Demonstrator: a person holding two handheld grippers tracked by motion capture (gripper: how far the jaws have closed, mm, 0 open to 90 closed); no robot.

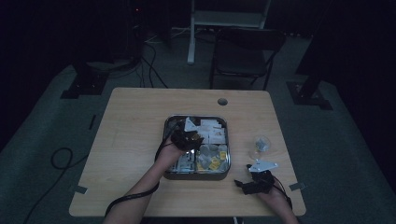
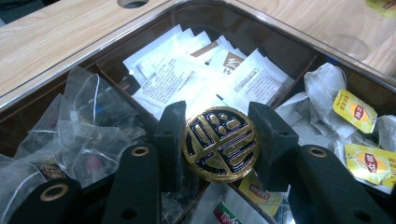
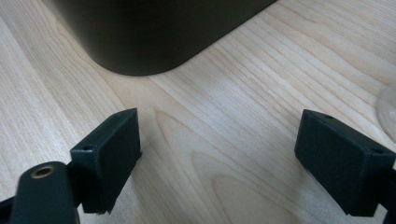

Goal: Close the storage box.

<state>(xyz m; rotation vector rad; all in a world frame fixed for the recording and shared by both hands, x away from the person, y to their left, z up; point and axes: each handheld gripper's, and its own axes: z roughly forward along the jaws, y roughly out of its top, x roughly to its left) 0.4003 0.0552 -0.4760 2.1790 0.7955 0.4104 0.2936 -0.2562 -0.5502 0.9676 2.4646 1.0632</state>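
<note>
In the left gripper view a round black and gold disc [image 2: 219,143] sits clamped between the two black pads of my left gripper [image 2: 218,140]. It hangs over a compartmented box [image 2: 56,79] that holds white sachets [image 2: 187,77], clear-wrapped tea bags [image 2: 88,116] and yellow-tagged tea bags [image 2: 352,112]. From the high view the left gripper [image 1: 187,139] is over the middle of the box [image 1: 196,176]. My right gripper [image 1: 254,183] rests low over the table near its front right, jaws wide apart [image 3: 219,163] with bare wood between them.
A clear glass cup [image 1: 259,144] stands on the table right of the box. The box's dark corner [image 3: 149,32] looms just ahead of the right gripper. A cable hole [image 1: 222,101] is near the table's far edge. A chair [image 1: 243,51] stands beyond.
</note>
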